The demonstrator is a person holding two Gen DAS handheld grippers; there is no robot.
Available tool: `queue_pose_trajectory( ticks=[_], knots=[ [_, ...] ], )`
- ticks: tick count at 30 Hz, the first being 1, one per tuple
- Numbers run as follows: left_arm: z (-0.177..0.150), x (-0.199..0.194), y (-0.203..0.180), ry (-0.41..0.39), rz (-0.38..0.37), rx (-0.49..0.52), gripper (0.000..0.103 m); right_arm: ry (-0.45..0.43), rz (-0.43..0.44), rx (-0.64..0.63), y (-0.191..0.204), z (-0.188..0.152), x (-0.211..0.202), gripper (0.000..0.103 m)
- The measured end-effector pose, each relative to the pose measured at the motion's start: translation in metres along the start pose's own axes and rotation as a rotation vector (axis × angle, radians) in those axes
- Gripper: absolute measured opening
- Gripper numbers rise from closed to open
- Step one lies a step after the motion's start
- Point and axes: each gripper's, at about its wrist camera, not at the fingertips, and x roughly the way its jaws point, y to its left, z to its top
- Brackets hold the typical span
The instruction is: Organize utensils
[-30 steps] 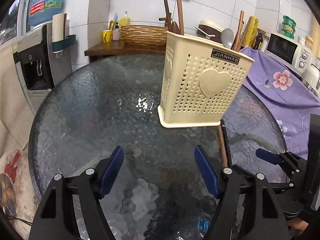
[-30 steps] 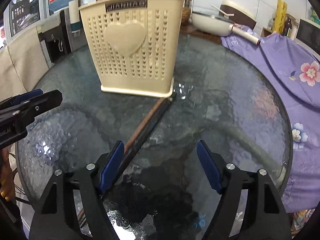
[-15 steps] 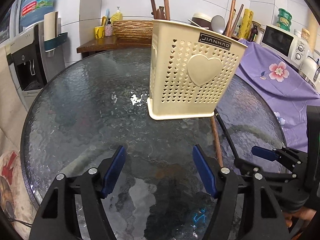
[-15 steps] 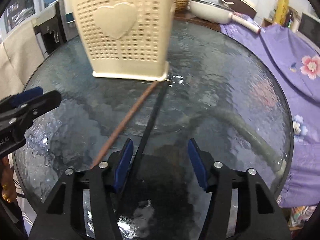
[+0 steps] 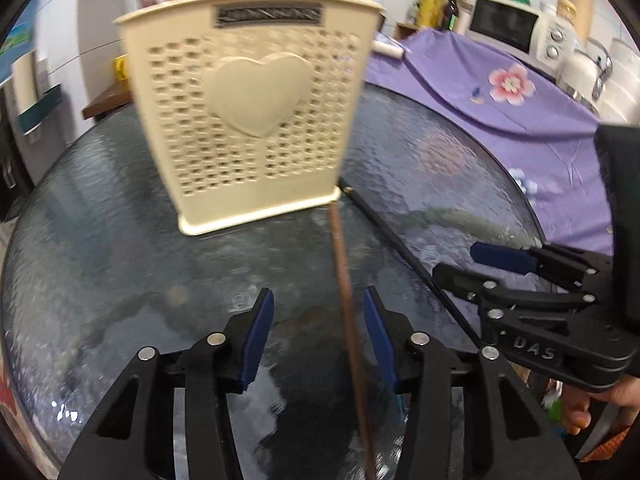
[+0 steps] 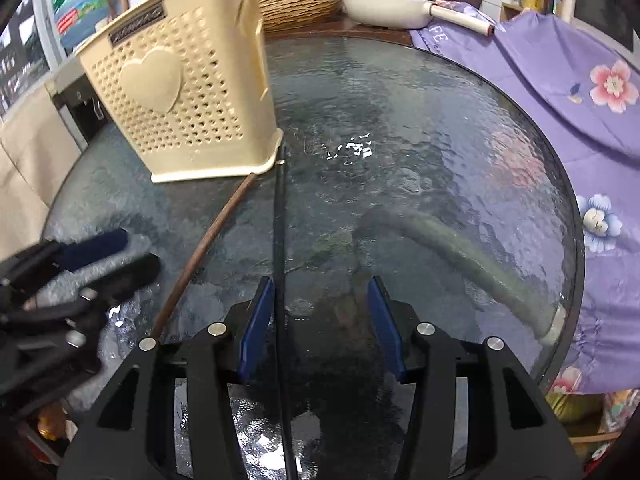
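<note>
A cream perforated utensil holder (image 5: 248,120) with a heart stands on the round glass table (image 5: 100,248); it also shows in the right wrist view (image 6: 180,100). Utensil handles stick out of its top. Two chopsticks lie on the glass, tips touching the holder's base. The brown chopstick (image 5: 346,300) runs between the fingers of my open left gripper (image 5: 318,336). The black chopstick (image 6: 280,280) runs between the fingers of my open right gripper (image 6: 320,320), close to the left pad. Neither gripper is closed on its chopstick.
A purple floral cloth (image 6: 580,92) covers the counter to the right, with a microwave (image 5: 508,24) on it. A white pan (image 6: 392,8) and a woven basket (image 6: 300,0) sit behind the table. A water dispenser stands at the left.
Both grippers moved in over the chopsticks and narrowed their opening. The left swung right onto the brown chopstick; the right shifted so the black one lies between its fingers.
</note>
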Motion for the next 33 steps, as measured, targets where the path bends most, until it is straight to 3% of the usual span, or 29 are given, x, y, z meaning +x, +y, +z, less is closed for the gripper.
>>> queue_pose_trajectory(
  ticks=[6, 11, 17, 24, 32, 33],
  knots=[
    [0.008, 0.022, -0.003, 0.042, -0.031, -0.005, 0.034, -0.019, 0.008, 0.025, -0.013, 0.006, -0.005, 0.049],
    [0.019, 0.033, -0.006, 0.057, -0.038, -0.005, 0.015, -0.025, 0.014, 0.038, -0.020, 0.011, -0.003, 0.049],
    [0.032, 0.042, -0.013, 0.058, -0.030, -0.005, 0.007, -0.024, 0.014, 0.052, -0.023, 0.013, 0.002, 0.049],
    [0.021, 0.033, -0.004, 0.046, -0.019, -0.028, 0.007, -0.025, 0.030, 0.046, -0.019, 0.016, 0.002, 0.049],
    [0.007, 0.016, 0.035, 0.044, -0.024, -0.140, 0.007, -0.011, 0.065, -0.067, 0.022, 0.031, 0.016, 0.049],
    [0.006, 0.015, 0.038, 0.042, -0.019, -0.146, 0.007, 0.000, 0.063, -0.082, 0.026, 0.033, 0.021, 0.044]
  ],
)
